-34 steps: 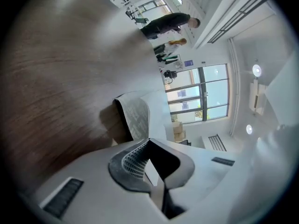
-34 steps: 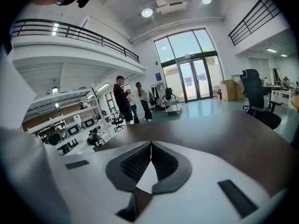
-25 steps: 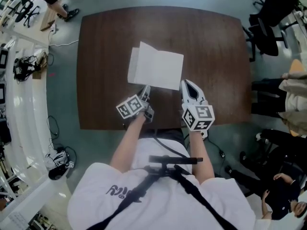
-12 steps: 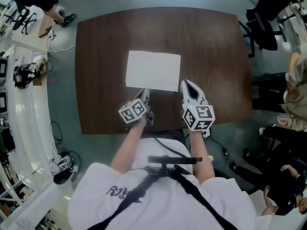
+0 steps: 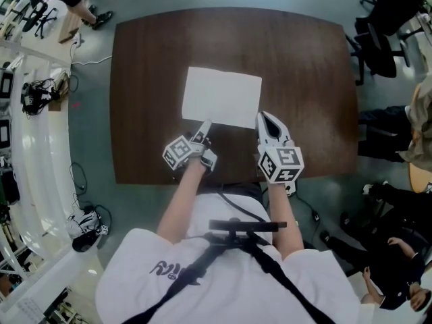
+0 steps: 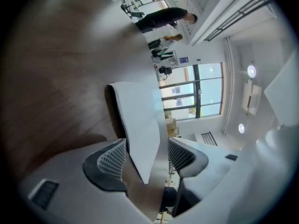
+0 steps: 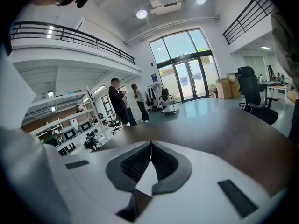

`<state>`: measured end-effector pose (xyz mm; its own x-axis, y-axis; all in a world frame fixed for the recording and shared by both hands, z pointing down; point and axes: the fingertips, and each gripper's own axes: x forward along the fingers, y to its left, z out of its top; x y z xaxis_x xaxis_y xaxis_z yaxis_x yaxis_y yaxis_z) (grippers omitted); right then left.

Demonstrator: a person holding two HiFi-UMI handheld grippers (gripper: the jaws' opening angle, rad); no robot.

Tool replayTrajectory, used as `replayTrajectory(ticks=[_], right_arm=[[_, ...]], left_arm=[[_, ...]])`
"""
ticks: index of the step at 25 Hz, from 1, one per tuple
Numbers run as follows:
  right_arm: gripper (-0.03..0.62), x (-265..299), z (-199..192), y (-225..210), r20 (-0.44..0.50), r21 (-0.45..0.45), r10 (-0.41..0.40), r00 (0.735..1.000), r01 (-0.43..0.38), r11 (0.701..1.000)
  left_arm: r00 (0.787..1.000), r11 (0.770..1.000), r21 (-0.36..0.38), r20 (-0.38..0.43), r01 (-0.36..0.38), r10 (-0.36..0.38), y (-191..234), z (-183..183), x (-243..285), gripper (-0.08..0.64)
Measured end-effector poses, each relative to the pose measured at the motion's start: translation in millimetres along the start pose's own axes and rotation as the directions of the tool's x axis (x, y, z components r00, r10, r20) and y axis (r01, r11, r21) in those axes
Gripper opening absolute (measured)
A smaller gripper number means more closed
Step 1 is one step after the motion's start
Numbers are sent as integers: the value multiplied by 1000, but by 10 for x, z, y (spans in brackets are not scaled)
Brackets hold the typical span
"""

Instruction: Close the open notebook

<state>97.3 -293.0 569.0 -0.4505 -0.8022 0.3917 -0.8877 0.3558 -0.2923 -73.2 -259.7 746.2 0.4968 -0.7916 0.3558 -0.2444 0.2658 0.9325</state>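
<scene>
The white notebook lies shut and flat on the dark brown table. My left gripper is at its near left corner. Its jaws are opening, and in the left gripper view the notebook's edge stands between the pads with a gap on the right side. My right gripper rests at the near right corner, with its jaws shut tip to tip. A white patch of the notebook shows just behind those tips.
Black office chairs stand off the table's right side. A white bench with cables runs along the left. People stand far off beyond the table. The table's near edge is just under my hands.
The notebook's left part stood lifted a second ago and now lies flat. My left gripper has rolled and its jaws have parted. The right gripper has stayed put.
</scene>
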Motion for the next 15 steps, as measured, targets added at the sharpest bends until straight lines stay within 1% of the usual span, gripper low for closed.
replayTrajectory(ticks=[3, 6, 8, 15], right_arm=[[5, -17, 15, 2, -1, -3, -2, 1000, 2, 1000], [5, -40, 4, -57, -1, -2, -10, 1000, 10, 1000], [5, -50, -7, -83, -2, 0, -16, 1000, 16, 1000], [4, -115, -24, -100, 0, 6, -19, 1000, 19, 1000]], left_arm=[[999, 996, -85, 36, 38, -35, 32, 61, 8, 235], [996, 987, -140, 62, 72, -64, 68, 106, 54, 235], [995, 984, -162, 78, 72, -60, 103, 149, 68, 233], [994, 979, -192, 98, 66, -47, 182, 190, 67, 233]])
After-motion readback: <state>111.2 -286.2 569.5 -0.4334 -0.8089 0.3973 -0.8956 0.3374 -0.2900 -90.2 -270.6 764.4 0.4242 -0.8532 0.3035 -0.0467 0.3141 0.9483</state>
